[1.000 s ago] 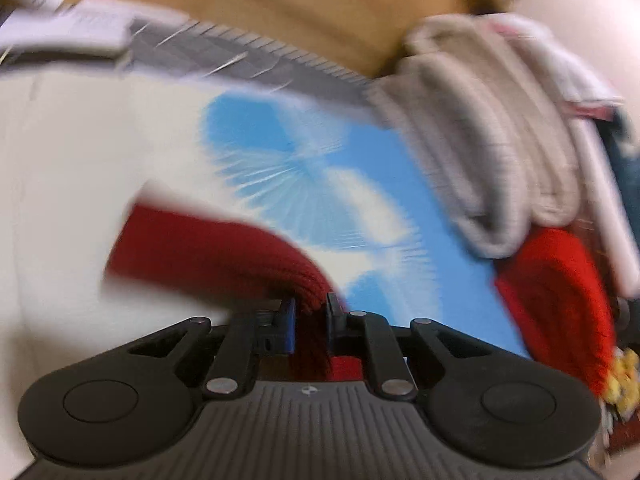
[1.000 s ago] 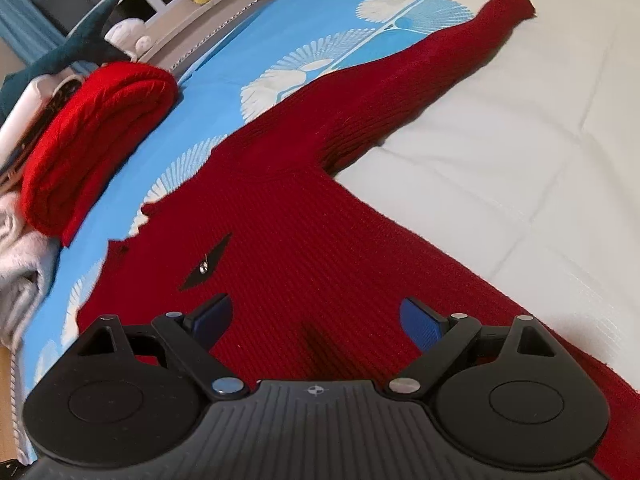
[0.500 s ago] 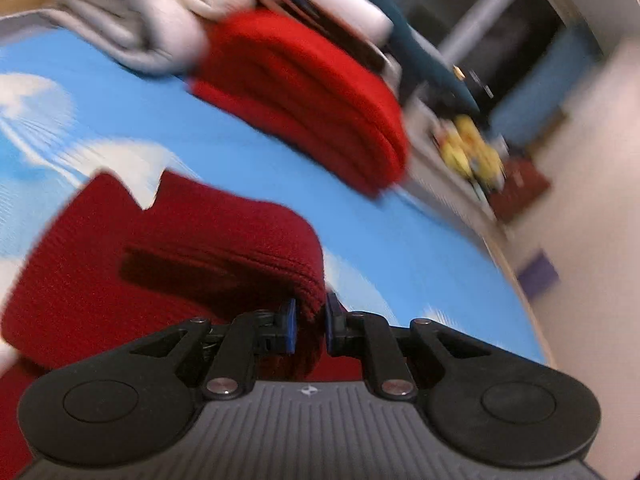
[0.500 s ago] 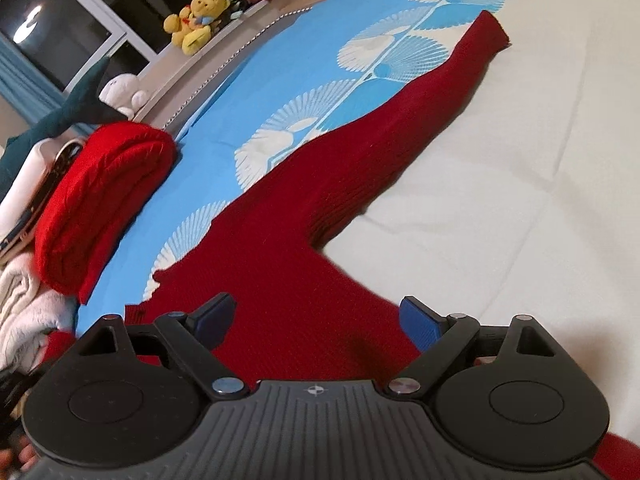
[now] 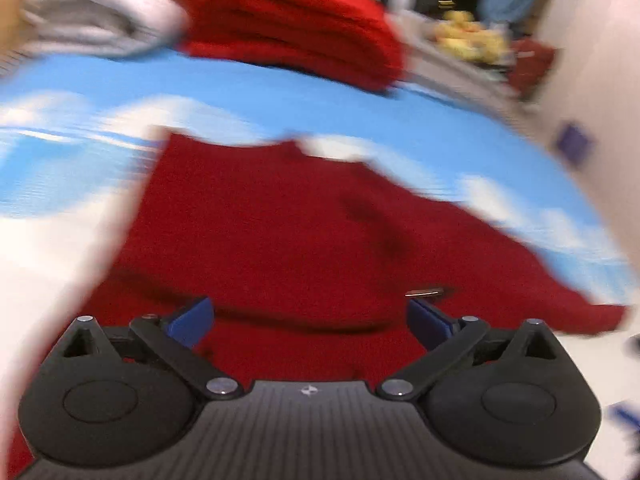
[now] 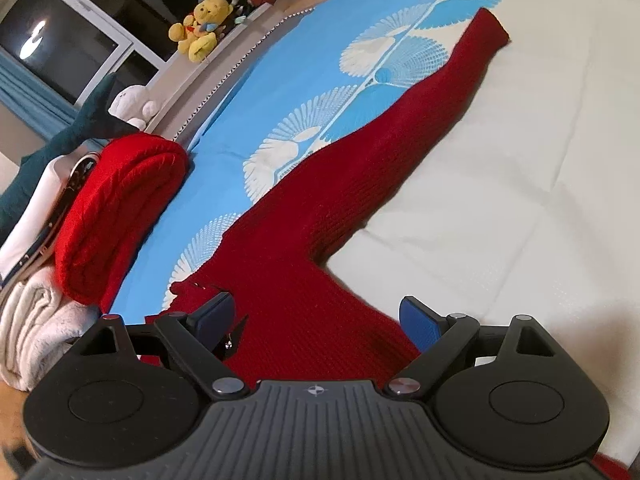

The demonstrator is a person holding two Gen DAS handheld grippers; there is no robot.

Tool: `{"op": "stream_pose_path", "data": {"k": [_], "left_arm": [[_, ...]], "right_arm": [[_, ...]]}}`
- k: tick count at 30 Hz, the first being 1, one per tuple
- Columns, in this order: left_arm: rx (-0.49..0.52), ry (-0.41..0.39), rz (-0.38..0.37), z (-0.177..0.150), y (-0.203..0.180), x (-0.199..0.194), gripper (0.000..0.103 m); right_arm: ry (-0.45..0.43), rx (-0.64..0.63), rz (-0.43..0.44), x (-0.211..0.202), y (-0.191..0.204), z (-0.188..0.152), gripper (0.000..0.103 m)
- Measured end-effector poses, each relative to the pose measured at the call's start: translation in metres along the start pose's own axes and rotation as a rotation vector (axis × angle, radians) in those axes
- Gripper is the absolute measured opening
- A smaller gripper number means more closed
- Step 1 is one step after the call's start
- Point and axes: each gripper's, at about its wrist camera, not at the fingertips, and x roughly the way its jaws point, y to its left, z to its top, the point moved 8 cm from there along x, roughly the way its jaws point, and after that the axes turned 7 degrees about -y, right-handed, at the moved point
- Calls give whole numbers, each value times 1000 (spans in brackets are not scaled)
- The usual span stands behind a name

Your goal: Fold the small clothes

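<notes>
A dark red knitted sweater [image 5: 288, 232] lies flat on the bed, across the blue patterned sheet and the white cover. The left wrist view is blurred. My left gripper [image 5: 308, 318] is open and empty just above the sweater's body, with one sleeve folded across it. In the right wrist view the sweater [image 6: 320, 240] stretches away with its other sleeve [image 6: 452, 80] lying straight out to the upper right. My right gripper [image 6: 318, 320] is open and empty over the body near the armpit.
A folded bright red knit [image 6: 116, 208] and folded white and grey clothes [image 6: 32, 328] are stacked at the bed's left edge; they also show in the left wrist view [image 5: 288, 28]. Soft toys [image 6: 200, 28] sit on the headboard ledge. White cover [image 6: 520, 200] spreads to the right.
My left gripper was shut on the sweater's sleeve, carried it across over the body, and has now opened and let it go. My right gripper stayed open and drew back slightly.
</notes>
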Motion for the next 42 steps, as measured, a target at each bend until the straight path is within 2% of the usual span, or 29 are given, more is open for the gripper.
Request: {"op": "stream_pose_path", "data": {"k": [2, 4, 5, 7, 10, 13, 14, 17, 21, 24, 27, 29, 30, 31, 32, 35, 39, 42], "left_arm": [[79, -15, 134, -10, 36, -22, 102], [147, -62, 197, -17, 71, -48, 102], [146, -76, 221, -19, 82, -54, 102], [72, -87, 269, -26, 113, -65, 102], [-132, -19, 353, -27, 164, -52, 103], [-281, 6, 406, -25, 202, -40, 102], [-334, 26, 402, -25, 217, -39, 102], [-473, 79, 325, -22, 247, -37, 102], [-573, 133, 261, -23, 263, -40, 102], [-598, 187, 202, -29, 254, -37, 102], [-597, 234, 150, -36, 247, -32, 102], [-603, 250, 134, -40, 246, -30, 102], [-606, 256, 128, -41, 246, -31, 102], [-609, 258, 124, -42, 247, -31, 102], [-614, 253, 123, -42, 249, -33, 102], [-626, 231, 139, -41, 255, -37, 102], [-645, 228, 141, -40, 255, -38, 102], [-639, 236, 125, -40, 250, -37, 102]], "right_arm": [[5, 27, 5, 0, 0, -1, 91], [2, 30, 19, 1, 4, -1, 91], [0, 13, 30, 3, 10, -2, 91], [-14, -34, 44, 9, 20, -3, 91], [-29, -171, 19, 24, 37, -13, 91], [4, -367, -99, 54, 57, -31, 91], [8, -437, -120, 66, 70, -36, 91], [19, -623, -121, 108, 125, -55, 91], [103, -749, -62, 163, 193, -92, 90], [69, -871, -84, 197, 234, -116, 90], [80, -993, -190, 227, 242, -140, 90], [91, -1040, -236, 237, 236, -149, 83], [67, -1054, -224, 237, 235, -149, 60], [58, -1069, -219, 237, 234, -148, 22], [55, -1074, -227, 236, 234, -144, 13], [24, -967, -137, 215, 250, -122, 12], [-60, -741, 157, 150, 289, -74, 12], [-156, -567, 335, 92, 282, -26, 11]]}}
